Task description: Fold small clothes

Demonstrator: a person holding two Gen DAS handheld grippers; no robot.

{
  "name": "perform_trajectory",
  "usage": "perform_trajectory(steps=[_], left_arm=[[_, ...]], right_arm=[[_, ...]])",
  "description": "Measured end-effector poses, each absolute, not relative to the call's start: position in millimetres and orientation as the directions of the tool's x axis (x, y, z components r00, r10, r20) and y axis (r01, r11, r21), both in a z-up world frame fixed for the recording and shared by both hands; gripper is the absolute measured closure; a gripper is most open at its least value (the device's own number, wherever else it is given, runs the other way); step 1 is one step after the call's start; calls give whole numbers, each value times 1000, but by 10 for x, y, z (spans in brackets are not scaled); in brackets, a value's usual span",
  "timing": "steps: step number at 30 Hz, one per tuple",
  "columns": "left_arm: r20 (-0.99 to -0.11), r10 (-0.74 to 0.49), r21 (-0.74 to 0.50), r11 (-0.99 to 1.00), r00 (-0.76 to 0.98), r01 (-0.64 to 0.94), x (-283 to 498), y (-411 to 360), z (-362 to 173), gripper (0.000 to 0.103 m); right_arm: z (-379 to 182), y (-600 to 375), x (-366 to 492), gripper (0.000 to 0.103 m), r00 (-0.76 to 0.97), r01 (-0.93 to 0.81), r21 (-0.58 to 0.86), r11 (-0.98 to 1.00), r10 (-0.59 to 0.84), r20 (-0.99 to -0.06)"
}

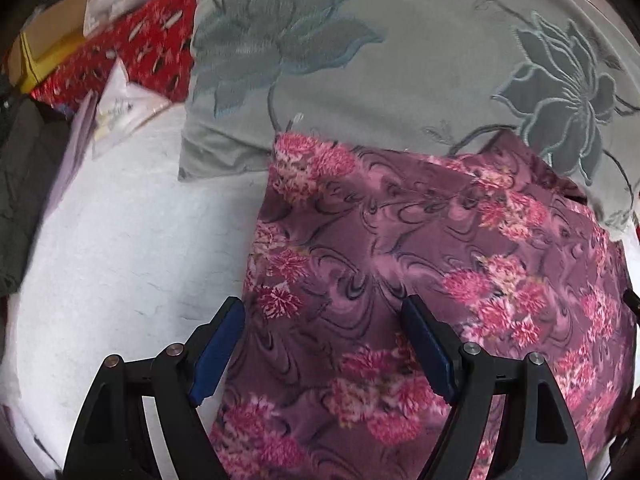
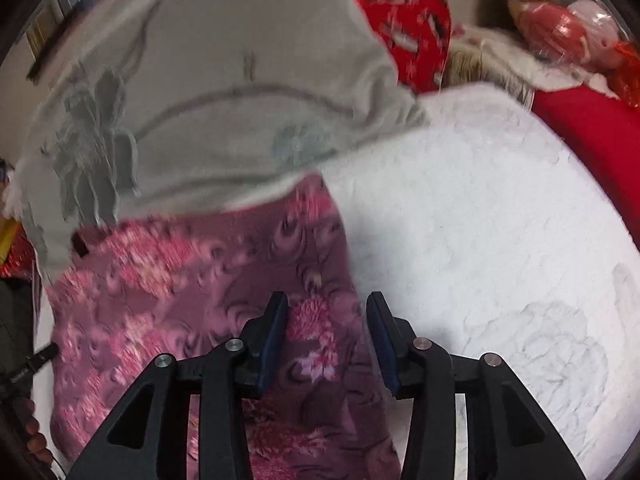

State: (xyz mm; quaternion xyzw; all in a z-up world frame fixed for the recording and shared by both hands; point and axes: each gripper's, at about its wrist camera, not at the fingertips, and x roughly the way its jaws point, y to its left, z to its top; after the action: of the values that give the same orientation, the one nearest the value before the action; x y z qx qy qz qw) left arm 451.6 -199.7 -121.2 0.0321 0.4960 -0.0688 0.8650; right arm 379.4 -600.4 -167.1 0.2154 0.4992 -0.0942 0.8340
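The left hand-held gripper (image 1: pixel 322 344), jaws wide apart and gripping nothing, hovers at the bottom of the left wrist frame over the left edge of a purple floral garment (image 1: pixel 420 272). In the right wrist view, the right hand-held gripper (image 2: pixel 327 340) also stands open, more narrowly, at bottom centre, straddling the garment's right edge without a visible grip. The garment lies spread across a white bed cover (image 1: pixel 120 248), filling the lower centre of both frames, its far edge touching a grey embroidered pillow (image 1: pixel 400 60) that takes up the upper part of each view. Red patterned fabric (image 1: pixel 152 44) and loose bags sit at upper left of the left view. The likely risk: closing either gripper too low could pinch the white cover along with the cloth, or catch only one layer, dragging the fold askew against the pillow.
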Motion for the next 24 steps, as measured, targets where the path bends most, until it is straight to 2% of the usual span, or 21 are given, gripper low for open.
perform_trajectory(steps=[2,7,11,21,23,24], left_arm=[[-869,-95,-28,989,486,143,4587,-1982,-1246,23],[-887,-98,-48,992,452,120,4751,-1991,-1369,22],[-887,-92,-48,993,452,108,4842,-1963,-1453,17],[-896,-119,-83,991,429,102,4888,-1828,-1460,19],[-893,-118,-83,992,433,99,4872,-1815,-1424,19],[-894,-112,-81,993,434,90,4890,-1795,-1421,19]], right_arm=[[-1650,-6036,3837,56,483,373,259,891,52,-874],[-1764,-6011,3998,54,429,349,172,921,6,-903],[-1757,-5949,4021,52,433,348,132,928,-34,-901],[-1690,-5924,3983,51,429,340,120,933,-41,-902],[-1672,-5925,3971,51,442,333,158,930,-5,-897],[-1664,-5922,3970,55,455,311,196,930,35,-890]])
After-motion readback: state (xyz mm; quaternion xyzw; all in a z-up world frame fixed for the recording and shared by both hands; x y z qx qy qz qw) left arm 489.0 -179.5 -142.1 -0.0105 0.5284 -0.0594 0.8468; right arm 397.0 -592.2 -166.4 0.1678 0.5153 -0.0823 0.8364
